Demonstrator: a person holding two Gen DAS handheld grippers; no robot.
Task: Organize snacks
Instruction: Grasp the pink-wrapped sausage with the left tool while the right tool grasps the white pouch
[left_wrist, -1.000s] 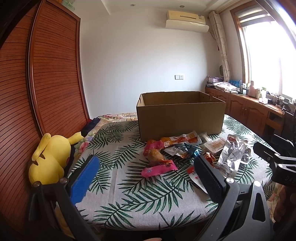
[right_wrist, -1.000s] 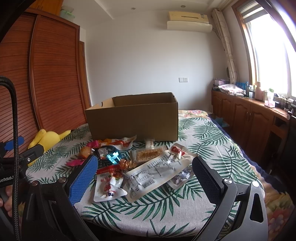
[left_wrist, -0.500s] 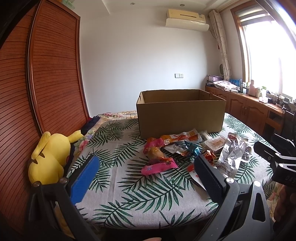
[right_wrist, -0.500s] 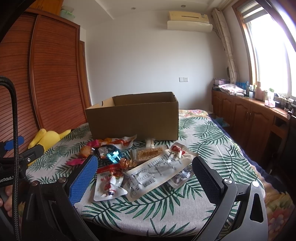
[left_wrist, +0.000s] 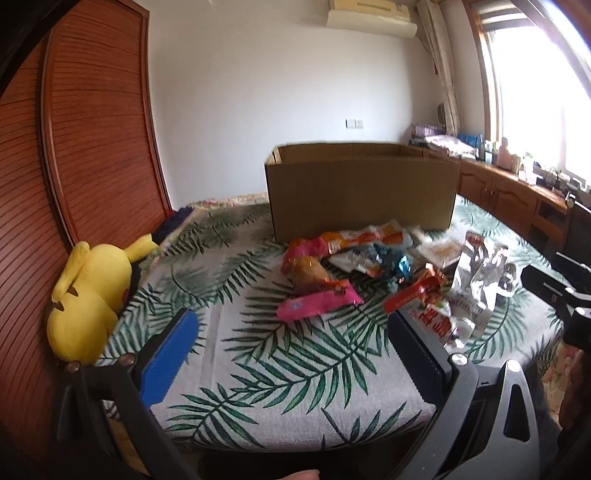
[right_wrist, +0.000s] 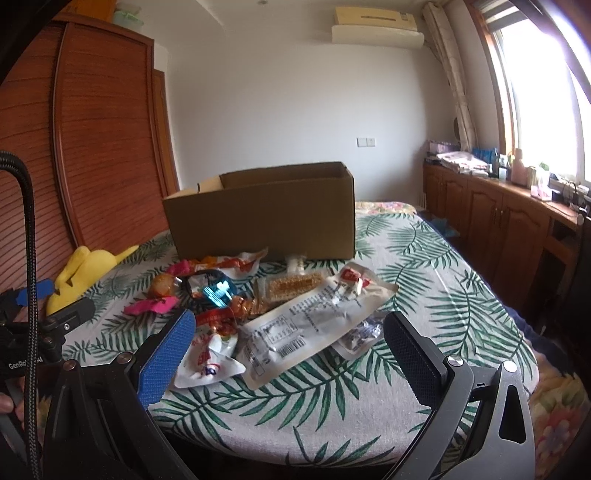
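Note:
A pile of snack packets lies on a leaf-print tablecloth (left_wrist: 303, 362) in front of an open cardboard box (left_wrist: 362, 195) (right_wrist: 266, 218). A pink packet (left_wrist: 317, 302) (right_wrist: 151, 305) is the nearest to my left gripper (left_wrist: 291, 339), which hangs open over the table's front part with nothing between its fingers. A large clear-and-white bag (right_wrist: 314, 325) (left_wrist: 476, 280) and a red-and-white packet (right_wrist: 210, 360) lie just ahead of my right gripper (right_wrist: 288, 341), also open and empty. The right gripper's body (left_wrist: 554, 291) shows at the left view's right edge.
A yellow plush toy (left_wrist: 88, 295) (right_wrist: 81, 273) sits at the table's left edge against a wooden slatted wardrobe (left_wrist: 92, 147). Wooden cabinets (right_wrist: 498, 221) with bottles run under the window on the right. A black cable (right_wrist: 29, 258) hangs at the right view's left side.
Both grippers have moved forward and a little lower toward the table; the snacks and box look larger and nearer. Neither gripper's jaws changed. Nothing on the table moved.

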